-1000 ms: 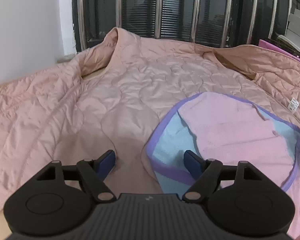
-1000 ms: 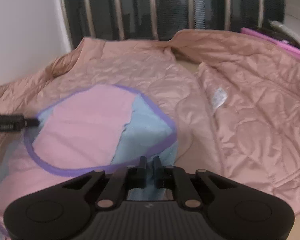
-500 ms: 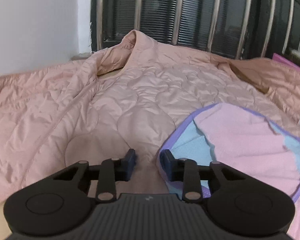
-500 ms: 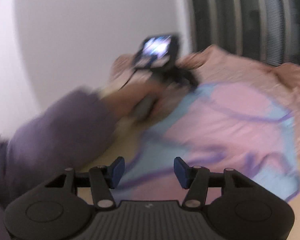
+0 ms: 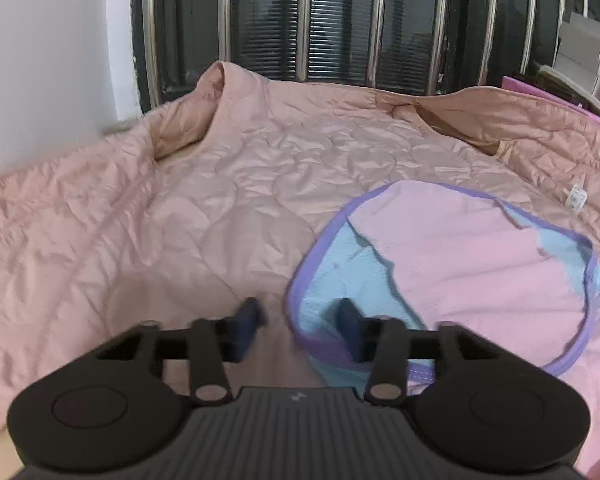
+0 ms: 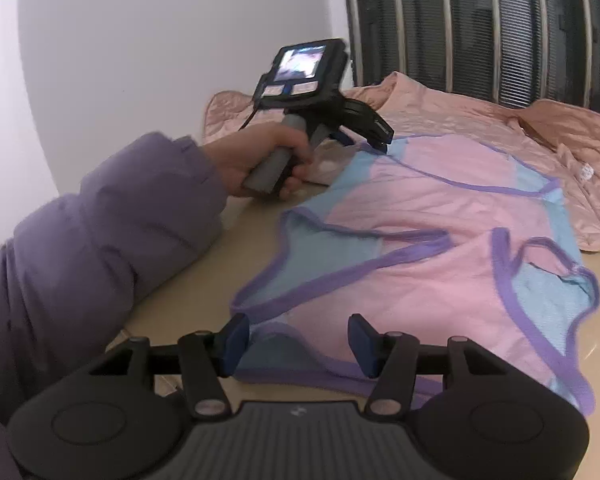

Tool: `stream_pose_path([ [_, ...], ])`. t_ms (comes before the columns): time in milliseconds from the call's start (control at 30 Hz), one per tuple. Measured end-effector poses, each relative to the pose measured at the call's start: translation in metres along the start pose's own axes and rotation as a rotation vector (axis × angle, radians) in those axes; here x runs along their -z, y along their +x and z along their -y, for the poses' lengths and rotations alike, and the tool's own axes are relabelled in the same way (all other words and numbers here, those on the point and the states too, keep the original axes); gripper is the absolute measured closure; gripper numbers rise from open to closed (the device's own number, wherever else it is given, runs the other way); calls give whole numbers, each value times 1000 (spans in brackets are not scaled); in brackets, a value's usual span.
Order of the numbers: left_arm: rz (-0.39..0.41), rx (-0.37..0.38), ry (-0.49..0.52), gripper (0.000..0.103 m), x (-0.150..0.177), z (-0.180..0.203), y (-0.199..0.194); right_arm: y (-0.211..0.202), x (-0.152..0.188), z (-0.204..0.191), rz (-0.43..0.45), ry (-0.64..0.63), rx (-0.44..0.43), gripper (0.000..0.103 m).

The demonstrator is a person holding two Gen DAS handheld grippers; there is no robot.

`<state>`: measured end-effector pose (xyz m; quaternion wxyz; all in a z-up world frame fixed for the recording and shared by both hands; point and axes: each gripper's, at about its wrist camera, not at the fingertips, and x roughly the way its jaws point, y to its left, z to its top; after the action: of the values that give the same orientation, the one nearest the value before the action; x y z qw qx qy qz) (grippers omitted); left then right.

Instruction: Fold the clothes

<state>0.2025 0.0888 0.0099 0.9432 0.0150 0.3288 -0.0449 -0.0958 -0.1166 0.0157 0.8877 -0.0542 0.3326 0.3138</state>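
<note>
The pink-and-blue garment [image 6: 440,240] is lying partly folded on the desk [image 6: 204,280], its far edge overlapping the quilted jacket [image 5: 228,208]. The right claw [image 6: 298,338] is hovering wide open and empty over the near hem, and the left claw [image 5: 300,320] is gaping, empty, astride the garment's purple-trimmed corner. By my read the fold is only half done, and the jacket is waiting unfolded beyond both claws.

The top [image 6: 440,240] lies on the table [image 6: 204,280], its far part overlapping the jacket [image 5: 240,208] at the table's back edge.

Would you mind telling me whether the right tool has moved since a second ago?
Yes. The right tool pulled back and swung left: the white wall now fills its view, and its jaws have opened over the pink top.
</note>
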Motion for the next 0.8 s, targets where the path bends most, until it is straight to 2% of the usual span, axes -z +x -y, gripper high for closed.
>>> stream_pose_path([
  [67, 0, 5, -41, 94, 1, -9, -2, 3, 3, -1, -4, 18, 28, 54],
  [133, 7, 17, -87, 100, 1, -17, -6, 3, 4, 0, 1, 34, 73, 72],
  [167, 12, 14, -93, 101, 1, -20, -9, 2, 5, 3, 5, 57, 94, 90],
  [200, 18, 9, -99, 101, 2, -23, -12, 1, 7, 7, 9, 81, 115, 95],
  [267, 28, -6, -101, 101, 7, -26, -19, -2, 10, 17, 20, 135, 139, 95],
  [400, 28, -9, -103, 101, 20, -32, -28, -4, 13, 24, 31, 155, 167, 95],
  [567, 43, -78, -111, 101, 38, -39, -55, -8, 17, 31, 46, 179, 203, 96],
  [800, 71, -162, -115, 101, 103, -46, -153, -15, 22, 55, 61, 224, 262, 97],
])
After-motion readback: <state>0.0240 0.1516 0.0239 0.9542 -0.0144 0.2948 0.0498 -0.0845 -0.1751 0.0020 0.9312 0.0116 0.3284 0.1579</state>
